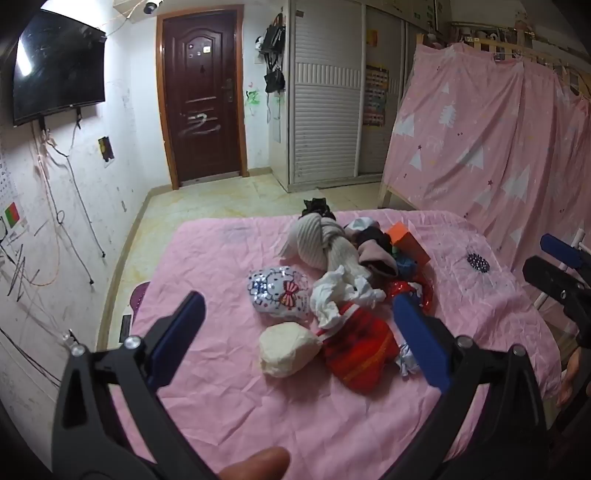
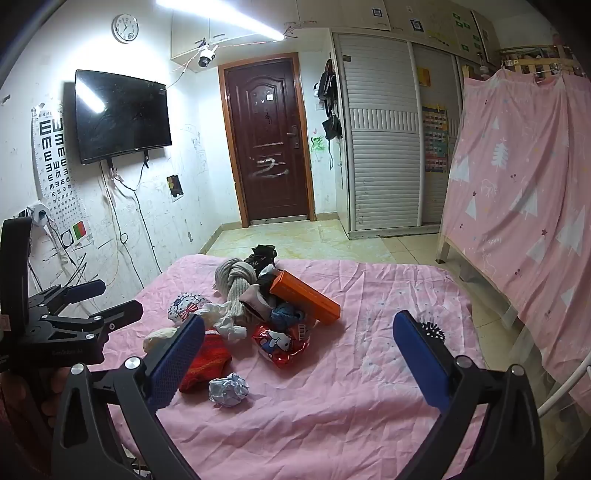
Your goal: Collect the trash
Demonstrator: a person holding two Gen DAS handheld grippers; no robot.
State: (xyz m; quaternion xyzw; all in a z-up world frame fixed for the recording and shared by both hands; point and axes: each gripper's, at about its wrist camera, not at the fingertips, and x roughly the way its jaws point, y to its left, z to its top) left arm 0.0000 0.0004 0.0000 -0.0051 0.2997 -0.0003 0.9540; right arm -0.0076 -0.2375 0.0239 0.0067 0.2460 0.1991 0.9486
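Crumpled paper ball [image 2: 228, 390], round, axisless, on bedsheet [image 2: 369, 369]

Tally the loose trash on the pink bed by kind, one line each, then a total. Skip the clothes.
Crumpled paper or tissue wads: 3: white, cream, bluish
Shiny red snack wrapper: 1
Orange box: 1
Total: 5

Bed with pink sheet [image 2: 369, 406] in foreground. Dark wall-mounted TV [image 2: 122, 116] on left wall, eye chart [image 2: 55, 155] beside it, round clock [image 2: 125, 28] above. Brown door [image 2: 271, 144] at far end. White louvred wardrobe [image 2: 380, 147] right of door. Pink tree-print curtain [image 2: 517, 192] hangs at right.
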